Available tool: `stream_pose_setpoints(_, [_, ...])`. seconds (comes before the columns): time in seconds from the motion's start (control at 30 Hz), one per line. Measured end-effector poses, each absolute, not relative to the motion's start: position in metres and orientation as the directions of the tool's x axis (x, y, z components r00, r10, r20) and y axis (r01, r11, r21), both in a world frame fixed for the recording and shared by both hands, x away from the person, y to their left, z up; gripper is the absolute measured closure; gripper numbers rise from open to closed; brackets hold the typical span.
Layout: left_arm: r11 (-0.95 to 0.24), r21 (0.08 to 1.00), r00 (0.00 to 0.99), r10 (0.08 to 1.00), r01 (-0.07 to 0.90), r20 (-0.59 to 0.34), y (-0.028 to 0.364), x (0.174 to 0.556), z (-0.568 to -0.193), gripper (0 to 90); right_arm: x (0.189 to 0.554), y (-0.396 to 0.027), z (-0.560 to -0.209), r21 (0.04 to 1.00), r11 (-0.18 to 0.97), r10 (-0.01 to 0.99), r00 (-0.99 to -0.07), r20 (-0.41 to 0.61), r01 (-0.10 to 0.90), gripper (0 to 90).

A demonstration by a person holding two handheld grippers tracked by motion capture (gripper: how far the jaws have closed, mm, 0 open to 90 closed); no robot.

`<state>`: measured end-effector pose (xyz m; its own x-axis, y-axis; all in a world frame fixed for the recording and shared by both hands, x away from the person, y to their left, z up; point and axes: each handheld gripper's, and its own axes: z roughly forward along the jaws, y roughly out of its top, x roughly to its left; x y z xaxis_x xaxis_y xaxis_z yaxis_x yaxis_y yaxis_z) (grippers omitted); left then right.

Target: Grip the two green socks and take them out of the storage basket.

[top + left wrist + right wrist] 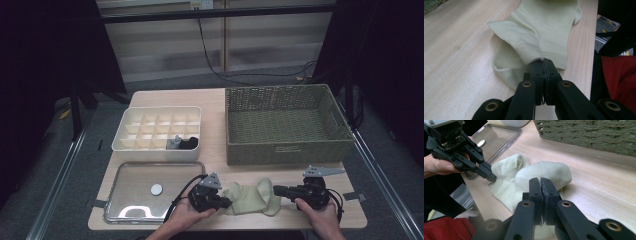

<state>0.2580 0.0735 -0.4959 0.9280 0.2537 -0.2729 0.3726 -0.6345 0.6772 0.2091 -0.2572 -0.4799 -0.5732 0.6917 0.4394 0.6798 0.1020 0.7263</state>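
Lying on the table [280,172] near its front edge, btw the two grippers: pale green sock [252,197], bunched and folded over itself, just in front of the basket [287,150] and right of the clear tray [120,175]. Left gripper [226,202] clenched on the sock's ribbed cuff [529,51], jaws pressed flat together w/ fabric pinched at the tips; cuff edge pulled up off the wood there. Right gripper [540,181] clamped shut too, jaws tip-to-tip, nothing seen btw them; hung low over the sock's rounded toe end, apparently not gripping it, tho contact underneath could not be told. Judged light and soft: thin knit, limp, no stiffness, likely to sag and fold wherever unsupported, so a one-point hold would let the rest drag. Not slippery, not fragile; knit texture should give the pads decent bite, but stretchy, so a hard pull would prob. lengthen it rather than move it. Best holds, as judged: the doubled cuff band (thicker, already taken on the left) and the toe or heel fold at the opposite end, pinching a raised ridge rather than flat cloth. Also seen: white divider box [157,130] behind the tray, w/ a dark item in one front cell.
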Motion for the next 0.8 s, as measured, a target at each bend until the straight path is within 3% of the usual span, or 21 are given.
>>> stream_pose_setpoints(0.4, [-0.615, 0.692, 0.926, 0.264, 0.378, -0.271, 0.091, 0.257, -0.487, 75.6, 0.205, -0.234, -0.472, 0.744, 0.143, 0.641, -0.634, 0.433, 0.653, 85.2])
stream_pose_setpoints(0.63, [-0.592, 0.704, 0.918, 0.293, 0.393, -0.266, 0.112, 0.264, -0.483, 83.4, 0.216, -0.203, -0.471, 0.744, 0.198, 0.599, -0.679, 0.424, 0.639, 83.9])
stream_pose_setpoints(0.8, [-0.588, 0.704, 0.916, 0.293, 0.399, -0.275, 0.113, 0.263, -0.485, 83.6, 0.226, -0.176, -0.476, 0.724, 0.267, 0.574, -0.708, 0.411, 0.636, 79.8])
